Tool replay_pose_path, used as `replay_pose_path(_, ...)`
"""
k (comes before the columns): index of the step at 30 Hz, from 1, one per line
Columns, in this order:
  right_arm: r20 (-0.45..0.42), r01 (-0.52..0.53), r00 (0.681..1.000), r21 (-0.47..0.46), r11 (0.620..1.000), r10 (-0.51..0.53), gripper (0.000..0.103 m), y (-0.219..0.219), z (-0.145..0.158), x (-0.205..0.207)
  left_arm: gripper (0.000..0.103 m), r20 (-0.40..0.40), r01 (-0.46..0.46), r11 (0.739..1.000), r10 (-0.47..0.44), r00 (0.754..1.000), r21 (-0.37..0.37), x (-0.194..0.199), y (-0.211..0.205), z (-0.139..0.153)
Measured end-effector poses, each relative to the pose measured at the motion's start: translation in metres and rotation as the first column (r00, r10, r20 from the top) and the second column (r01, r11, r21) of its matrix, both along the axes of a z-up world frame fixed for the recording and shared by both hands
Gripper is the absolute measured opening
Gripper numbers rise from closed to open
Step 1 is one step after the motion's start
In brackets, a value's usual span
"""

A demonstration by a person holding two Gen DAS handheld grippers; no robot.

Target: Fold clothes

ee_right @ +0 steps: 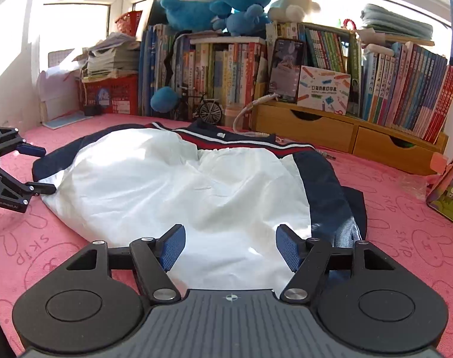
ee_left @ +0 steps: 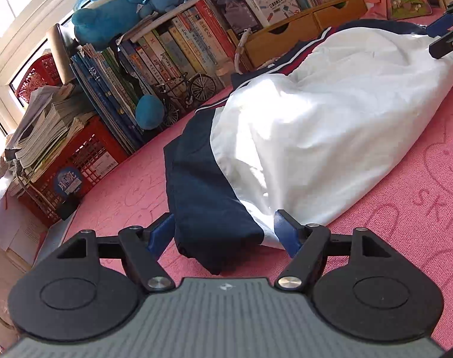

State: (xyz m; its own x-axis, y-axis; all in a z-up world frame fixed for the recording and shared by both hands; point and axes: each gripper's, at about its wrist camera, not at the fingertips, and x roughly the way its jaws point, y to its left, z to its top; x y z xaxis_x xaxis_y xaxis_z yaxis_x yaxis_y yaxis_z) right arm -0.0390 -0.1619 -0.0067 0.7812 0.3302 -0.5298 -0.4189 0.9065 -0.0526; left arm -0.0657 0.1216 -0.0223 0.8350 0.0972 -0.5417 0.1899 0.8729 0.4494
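School jacket, white and navy, centre frame on pink bed cover: apparently folded partway into a puffy bundle, final folds and smoothing outstanding; left gripper and right gripper fingers spread, gripping nothing.

Jacket between spread tools

The right tool gapes over the white-and-navy jacket; the left tool hovers beside its far edge.

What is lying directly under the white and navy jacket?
The jacket lies on a pink blanket printed with rabbit outlines, which shows on all sides of it. Whatever is beneath the garment's middle is covered and cannot be seen.
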Motion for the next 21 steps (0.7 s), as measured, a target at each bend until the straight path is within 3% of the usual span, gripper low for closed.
replay_pose_path(2, -0.040, 0.056, 0.998, -0.031, 0.998, -0.057, 0.068, -0.010, -0.012, 0.007, 0.084, -0.023, -0.045, 0.998, 0.044, 0.999, -0.032, -0.010, 0.021, 0.002)
replay_pose_path(4, -0.041, 0.117, 0.992, -0.046, 0.992, -0.119, 0.069, -0.025, -0.016, 0.008, 0.085, -0.026, -0.093, 0.995, 0.093, 0.995, 0.029, -0.018, 0.032, 0.001)
replay_pose_path(6, -0.040, 0.177, 0.983, -0.059, 0.983, -0.179, 0.069, -0.039, -0.021, 0.010, 0.085, 0.009, -0.155, 0.977, 0.155, 0.988, 0.146, -0.023, 0.040, -0.003)
replay_pose_path(8, -0.043, 0.228, 0.972, -0.065, 0.971, -0.231, 0.077, -0.048, -0.024, 0.010, 0.083, -0.004, -0.212, 0.971, 0.214, 0.977, 0.108, -0.022, 0.053, 0.002)
replay_pose_path(9, -0.060, 0.240, 0.968, -0.047, 0.970, -0.243, 0.077, -0.054, -0.026, 0.011, 0.083, -0.015, -0.236, 0.969, 0.238, 0.971, 0.076, -0.021, 0.060, 0.005)
replay_pose_path(12, -0.099, 0.252, 0.963, 0.003, 0.968, -0.250, 0.077, -0.061, -0.028, 0.011, 0.083, -0.061, -0.197, 0.960, 0.189, 0.980, -0.198, -0.025, 0.073, 0.023)
replay_pose_path(14, -0.096, 0.252, 0.963, -0.002, 0.968, -0.251, 0.077, -0.059, -0.027, 0.011, 0.085, -0.038, -0.125, 0.937, 0.119, 0.992, -0.325, -0.028, 0.072, 0.033)
replay_pose_path(16, -0.089, 0.245, 0.966, -0.007, 0.970, -0.244, 0.078, -0.056, -0.026, 0.010, 0.090, 0.011, -0.071, 0.912, 0.082, 0.997, -0.405, -0.027, 0.068, 0.040)
replay_pose_path(19, -0.082, 0.231, 0.970, 0.006, 0.973, -0.230, 0.080, -0.052, -0.023, 0.008, 0.090, 0.028, -0.041, 0.849, 0.065, 0.997, -0.527, -0.008, 0.068, 0.042)
replay_pose_path(21, -0.080, 0.232, 0.970, 0.005, 0.973, -0.231, 0.082, -0.050, -0.022, 0.007, 0.089, -0.040, -0.003, 0.771, -0.029, 0.999, -0.637, 0.009, 0.072, 0.035)
